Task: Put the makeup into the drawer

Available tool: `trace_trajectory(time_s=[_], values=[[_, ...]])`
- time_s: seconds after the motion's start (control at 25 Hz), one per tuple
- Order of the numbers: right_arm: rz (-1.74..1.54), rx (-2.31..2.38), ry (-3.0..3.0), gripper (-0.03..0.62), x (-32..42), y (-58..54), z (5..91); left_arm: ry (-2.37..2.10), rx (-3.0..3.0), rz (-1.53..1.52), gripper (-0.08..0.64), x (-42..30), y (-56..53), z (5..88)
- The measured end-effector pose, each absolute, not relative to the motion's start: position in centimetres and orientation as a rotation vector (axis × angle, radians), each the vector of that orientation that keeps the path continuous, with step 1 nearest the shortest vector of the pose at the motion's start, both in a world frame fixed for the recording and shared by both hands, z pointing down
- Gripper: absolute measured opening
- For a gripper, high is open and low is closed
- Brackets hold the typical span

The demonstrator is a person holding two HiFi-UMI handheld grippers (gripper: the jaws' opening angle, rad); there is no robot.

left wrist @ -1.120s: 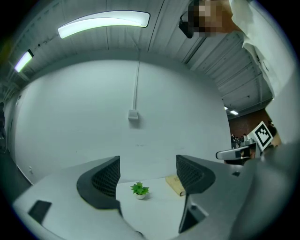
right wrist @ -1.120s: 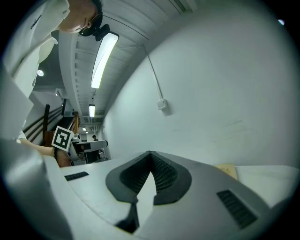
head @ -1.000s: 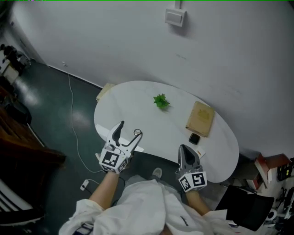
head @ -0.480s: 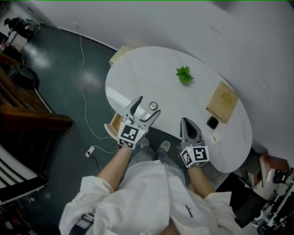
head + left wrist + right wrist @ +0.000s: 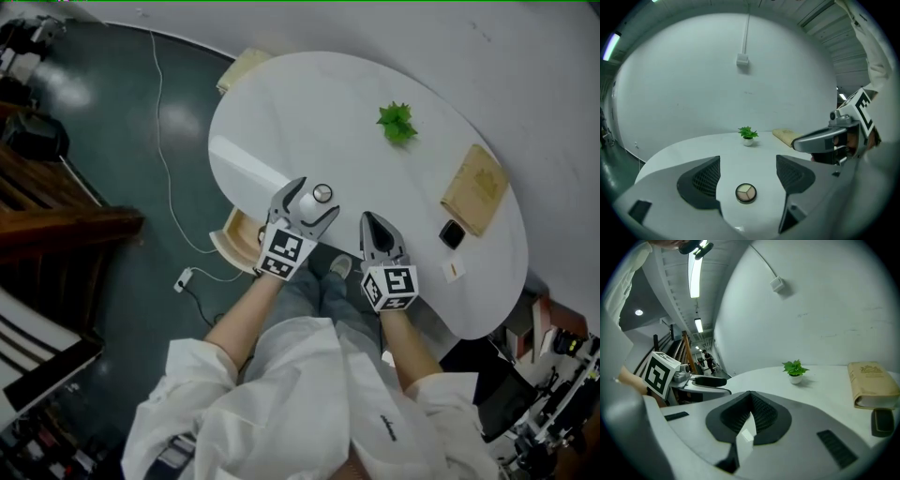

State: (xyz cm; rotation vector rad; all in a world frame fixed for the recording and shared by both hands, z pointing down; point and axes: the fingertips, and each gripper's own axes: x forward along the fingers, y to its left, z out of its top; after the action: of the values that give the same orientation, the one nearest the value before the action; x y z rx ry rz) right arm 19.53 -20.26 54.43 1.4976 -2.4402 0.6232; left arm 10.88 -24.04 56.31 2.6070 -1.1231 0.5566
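A small round makeup compact (image 5: 746, 192) with three tan shades lies on the white table (image 5: 281, 112), near its front edge. My left gripper (image 5: 745, 176) is open, one jaw on each side of the compact, which it does not grip. In the head view the compact (image 5: 322, 194) shows at the tip of the left gripper (image 5: 312, 199). My right gripper (image 5: 375, 232) is shut and empty, just right of the left one over the table's front edge. An open wooden drawer (image 5: 234, 241) sticks out under the table's left side.
A small green plant (image 5: 397, 122) stands mid-table. A tan book (image 5: 478, 187), a black object (image 5: 452, 233) and a small white card (image 5: 454, 272) lie at the right end. A cable (image 5: 169, 169) runs over the dark floor on the left.
The head view has swung down and left, so the open drawer now shows under the table edge. The two grippers are closer together. The left jaws remain open by the compact.
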Motion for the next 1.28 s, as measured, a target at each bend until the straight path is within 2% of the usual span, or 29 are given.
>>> trace_trajectory(time_s=[0.4, 1.28], values=[[0.683, 1.479, -2.375, 0.017, 18.8, -21.6, 59.7, -1.079, 2.508, 0.734, 0.362, 11.7, -25.0, 64.0], [0.74, 1.475, -2.365, 0.017, 18.7, -21.6, 61.7, -1.082, 2.424, 0.939, 0.353, 12.4, -25.8, 68.4]])
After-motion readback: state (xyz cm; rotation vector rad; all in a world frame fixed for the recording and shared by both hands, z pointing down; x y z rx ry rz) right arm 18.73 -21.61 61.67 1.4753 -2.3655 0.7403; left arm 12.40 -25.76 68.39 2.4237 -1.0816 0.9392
